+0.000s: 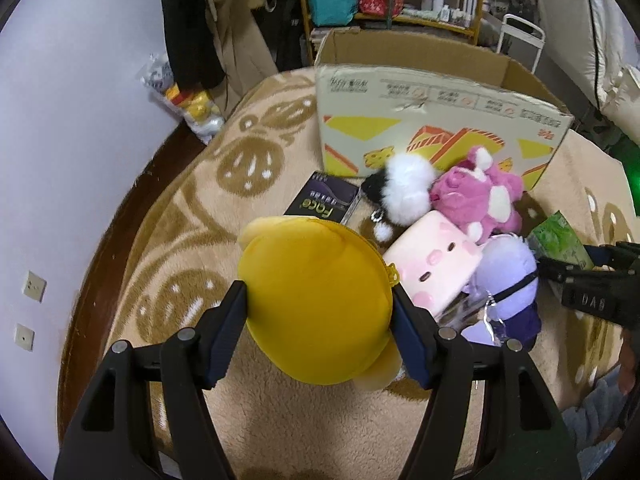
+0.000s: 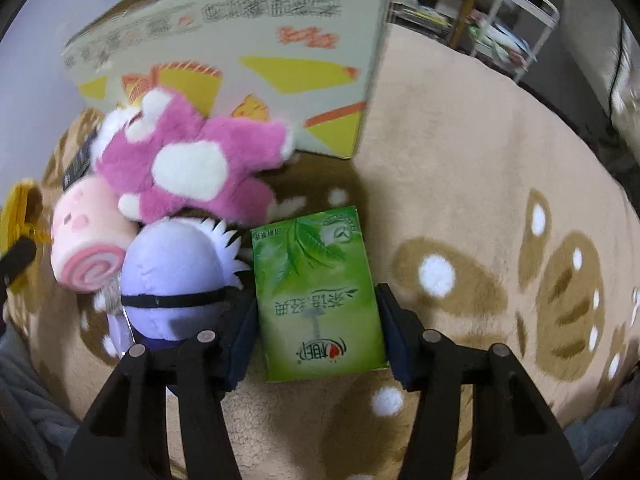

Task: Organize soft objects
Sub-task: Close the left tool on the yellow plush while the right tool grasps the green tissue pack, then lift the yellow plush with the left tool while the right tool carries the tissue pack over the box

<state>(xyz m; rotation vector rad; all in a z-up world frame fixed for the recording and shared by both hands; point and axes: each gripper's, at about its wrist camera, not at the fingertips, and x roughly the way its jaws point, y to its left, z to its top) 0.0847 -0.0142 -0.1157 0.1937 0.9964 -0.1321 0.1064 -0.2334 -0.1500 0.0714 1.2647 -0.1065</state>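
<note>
Left wrist view: the left tongs (image 1: pixel 320 320) clamp a yellow plush (image 1: pixel 316 300) at center, above the patterned blanket (image 1: pixel 192 208); the open cardboard box (image 1: pixel 436 120) stands at one o'clock.

Right wrist view: the right tongs (image 2: pixel 318 332) bracket a green tissue pack (image 2: pixel 320 296), pads at its sides; a purple plush (image 2: pixel 176 276) lies at nine o'clock.

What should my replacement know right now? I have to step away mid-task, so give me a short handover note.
Left gripper: shut on the yellow plush, lifted over the blanket.
Right gripper: fingers either side of the green tissue pack; grip uncertain.
Beside the cardboard box: pink plush, pink roll plush, purple plush, black-and-white fluffy toy, dark Face box.
Done: nothing visibly boxed; the box's inside is hidden.
Left: probably box the yellow plush, then the others.
</note>
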